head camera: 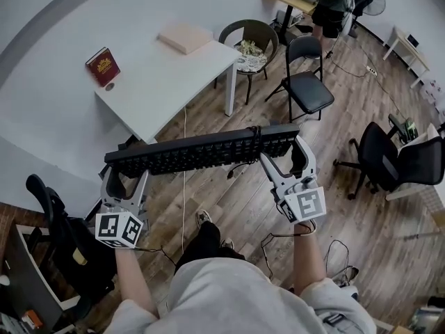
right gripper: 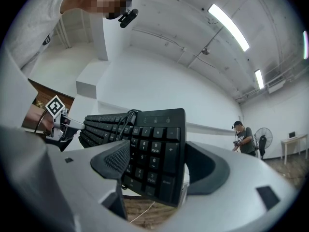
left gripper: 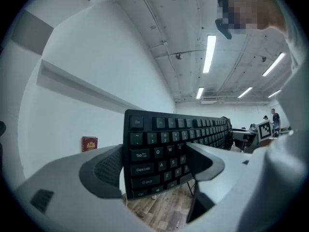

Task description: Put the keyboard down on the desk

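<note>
The keyboard (head camera: 201, 152) is off the worktop (head camera: 174, 75). It hangs level across the middle of the head view over the wood floor (head camera: 229, 200), just below the worktop's near corner. The left claw (head camera: 126, 176) is clamped on its left end and the right claw (head camera: 285, 155) on its right end.

In the left gripper view the pads sit on either face of the board, and the keys read Esc, Tab, Caps Lock, Q, W, E, A, S and D. In the right gripper view the number pad shows 8, 9 with PgUp, 6 and +. No maker's name can be made out on the keyboard.

Its cable (head camera: 256, 141) is looped round the body near the right end, and part of it droops beneath.

A red book (head camera: 103, 65) with a gold emblem stands at the worktop's far left, its title too small to read. A small round thing (head camera: 109, 86) I cannot identify lies beside it. A flat pale box (head camera: 185, 37) lies at the upper edge.

Between the book and the box the white top is bare out to its near and right edges. Chairs (head camera: 306, 82) stand right of the worktop, well apart from the keyboard. A person (head camera: 330, 5) stands at the upper right, partly cut off by the frame.
</note>
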Action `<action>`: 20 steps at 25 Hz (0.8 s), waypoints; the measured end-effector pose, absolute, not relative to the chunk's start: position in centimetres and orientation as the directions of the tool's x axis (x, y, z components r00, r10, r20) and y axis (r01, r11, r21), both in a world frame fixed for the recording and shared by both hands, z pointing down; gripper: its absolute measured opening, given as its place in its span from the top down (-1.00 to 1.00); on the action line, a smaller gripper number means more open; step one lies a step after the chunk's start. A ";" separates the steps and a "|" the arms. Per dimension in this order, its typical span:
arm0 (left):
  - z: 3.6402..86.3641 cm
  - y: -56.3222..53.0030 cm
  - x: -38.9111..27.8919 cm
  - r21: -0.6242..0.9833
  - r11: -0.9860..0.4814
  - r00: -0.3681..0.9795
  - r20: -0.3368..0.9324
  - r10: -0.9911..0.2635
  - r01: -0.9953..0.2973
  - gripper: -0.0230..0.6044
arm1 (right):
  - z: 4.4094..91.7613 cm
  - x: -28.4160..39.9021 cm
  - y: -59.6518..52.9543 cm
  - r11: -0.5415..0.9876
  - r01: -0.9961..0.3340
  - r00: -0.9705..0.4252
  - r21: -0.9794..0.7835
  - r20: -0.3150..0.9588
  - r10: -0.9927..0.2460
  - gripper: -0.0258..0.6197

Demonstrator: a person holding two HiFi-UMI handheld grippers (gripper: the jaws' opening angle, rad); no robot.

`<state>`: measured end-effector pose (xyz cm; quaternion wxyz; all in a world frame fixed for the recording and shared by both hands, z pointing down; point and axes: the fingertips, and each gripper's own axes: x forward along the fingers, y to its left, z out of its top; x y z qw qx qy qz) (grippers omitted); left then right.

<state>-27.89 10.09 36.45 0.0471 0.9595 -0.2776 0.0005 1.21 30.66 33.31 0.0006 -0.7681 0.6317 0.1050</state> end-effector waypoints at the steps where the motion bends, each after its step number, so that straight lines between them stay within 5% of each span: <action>1: 36.4 9.6 -27.6 0.089 -0.841 0.845 0.027 -0.533 -0.534 -0.37 | 33.3 1.4 30.3 -0.204 -0.970 0.181 0.133 -0.168 -0.969 -0.19; 20: 38.3 -4.2 -21.3 0.111 -0.866 0.873 0.054 -0.484 -0.487 -0.37 | 34.4 6.6 18.3 -0.264 -0.955 0.243 0.138 -0.151 -0.958 -0.19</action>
